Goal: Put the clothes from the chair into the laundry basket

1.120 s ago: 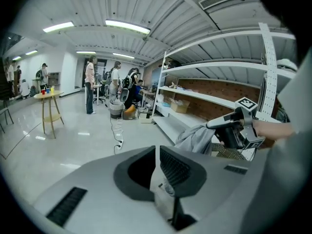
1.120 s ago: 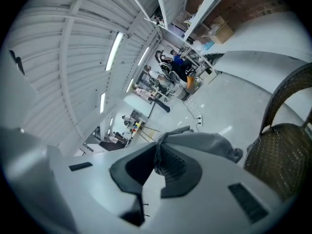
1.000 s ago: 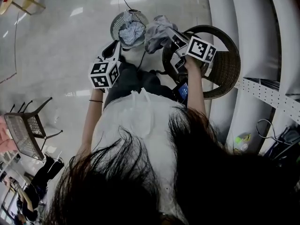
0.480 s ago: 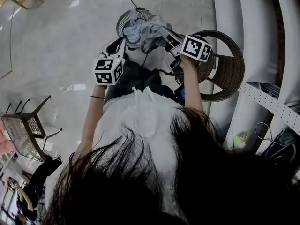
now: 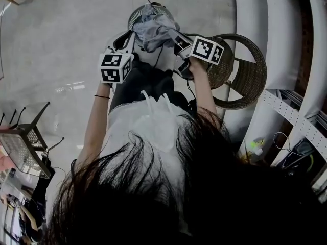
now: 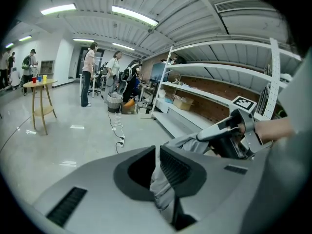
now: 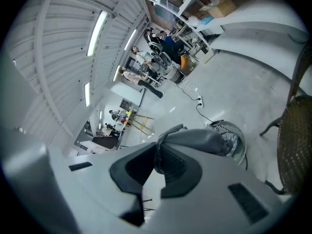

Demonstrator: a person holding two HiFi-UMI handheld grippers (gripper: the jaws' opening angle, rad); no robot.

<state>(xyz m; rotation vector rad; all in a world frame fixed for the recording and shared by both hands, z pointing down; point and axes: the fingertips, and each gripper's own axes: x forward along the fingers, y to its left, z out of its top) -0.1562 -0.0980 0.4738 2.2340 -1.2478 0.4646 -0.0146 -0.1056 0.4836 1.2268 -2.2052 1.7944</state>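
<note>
L gripper [image 6: 157,167] jaws clamped on grey cloth [image 6: 164,191], R gripper [image 7: 157,164] pinching same cloth, cloth strung betw. both over basket [image 5: 134,15], chair [image 5: 245,70] just right, R gripper view alone shows clothes inside basket, L gripper view shelves [image 6: 204,94], people [image 6: 89,74].

Long dark hair [image 5: 153,198], white top [image 5: 148,131], dark trousers [image 5: 145,83], thin black wristband [image 5: 103,96] on left wrist
</note>
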